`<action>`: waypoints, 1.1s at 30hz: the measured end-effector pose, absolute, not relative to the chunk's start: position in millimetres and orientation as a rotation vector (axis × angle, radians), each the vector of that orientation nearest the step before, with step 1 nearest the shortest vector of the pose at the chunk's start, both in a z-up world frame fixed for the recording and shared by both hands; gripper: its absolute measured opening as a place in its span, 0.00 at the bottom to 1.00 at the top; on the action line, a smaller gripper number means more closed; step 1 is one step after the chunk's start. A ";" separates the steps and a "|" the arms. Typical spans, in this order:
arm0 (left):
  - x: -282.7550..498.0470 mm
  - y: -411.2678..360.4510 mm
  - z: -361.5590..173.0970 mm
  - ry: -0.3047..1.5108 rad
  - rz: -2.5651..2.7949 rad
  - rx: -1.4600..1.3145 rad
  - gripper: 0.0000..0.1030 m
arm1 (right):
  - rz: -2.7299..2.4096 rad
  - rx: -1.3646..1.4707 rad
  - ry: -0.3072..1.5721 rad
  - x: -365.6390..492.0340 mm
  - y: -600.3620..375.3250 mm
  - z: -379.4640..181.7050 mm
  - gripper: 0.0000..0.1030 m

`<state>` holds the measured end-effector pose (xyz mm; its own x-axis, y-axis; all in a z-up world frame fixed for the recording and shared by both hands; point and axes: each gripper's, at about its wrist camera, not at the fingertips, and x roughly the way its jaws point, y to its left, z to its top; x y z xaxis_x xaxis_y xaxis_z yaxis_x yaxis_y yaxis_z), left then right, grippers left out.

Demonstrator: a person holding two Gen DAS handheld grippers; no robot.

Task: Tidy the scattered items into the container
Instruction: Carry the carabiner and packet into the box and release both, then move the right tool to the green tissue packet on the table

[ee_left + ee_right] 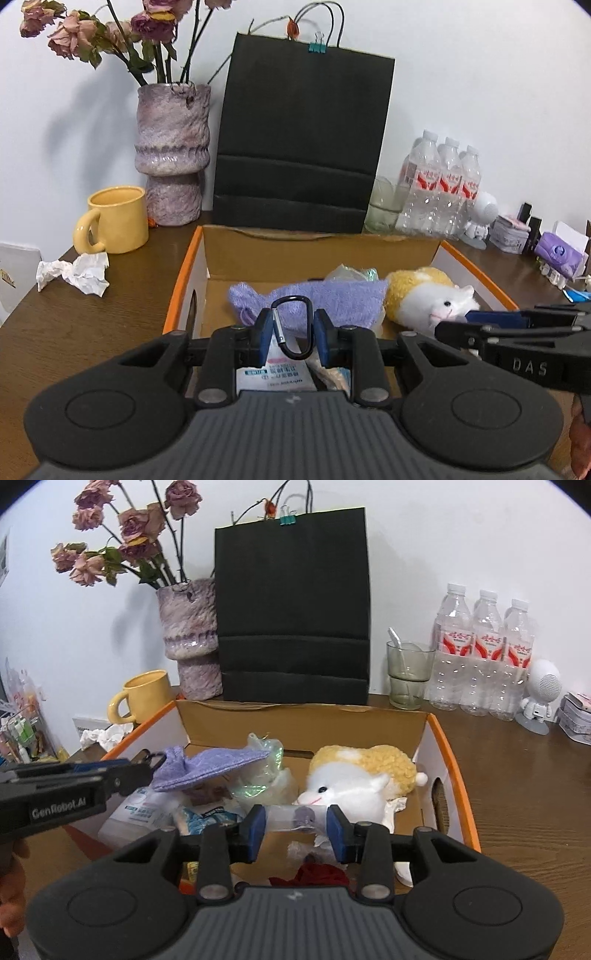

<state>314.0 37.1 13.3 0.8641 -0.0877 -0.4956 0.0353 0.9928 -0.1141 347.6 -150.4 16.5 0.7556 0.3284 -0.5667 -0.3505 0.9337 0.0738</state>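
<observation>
L gripper (290, 334) clamps metal carabiner (290, 328), frame centre; R gripper (295, 825) grips clear plastic bag (291, 818) over cardboard box (448, 746)

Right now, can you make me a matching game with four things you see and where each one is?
Things:
1. black metal carabiner
2. yellow ceramic mug
3. white-and-yellow plush toy
4. crumpled white paper

Places:
A. inside the orange-edged cardboard box
B. on the brown wooden table, in front of the mug
C. between the fingers of the left hand-held gripper
D. beside the purple vase

Pairs: 1-C, 2-D, 3-A, 4-B
</observation>
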 end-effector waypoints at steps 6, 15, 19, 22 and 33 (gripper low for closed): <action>305.6 30.3 23.3 0.478 0.037 -0.046 1.00 | 0.309 -0.079 0.599 344.3 -152.1 24.2 0.94; 308.1 30.9 24.7 0.500 0.041 -0.054 1.00 | 0.300 -0.089 0.610 343.8 -151.3 26.0 0.99; 307.5 31.3 24.2 0.498 0.042 -0.053 1.00 | 0.300 -0.088 0.609 343.3 -151.6 26.1 0.99; 307.2 31.1 24.1 0.497 0.042 -0.051 1.00 | 0.297 -0.089 0.606 342.7 -151.2 26.2 0.99; 288.0 37.6 28.5 0.495 0.031 -0.086 1.00 | 0.308 -0.066 0.572 328.6 -155.8 36.1 0.99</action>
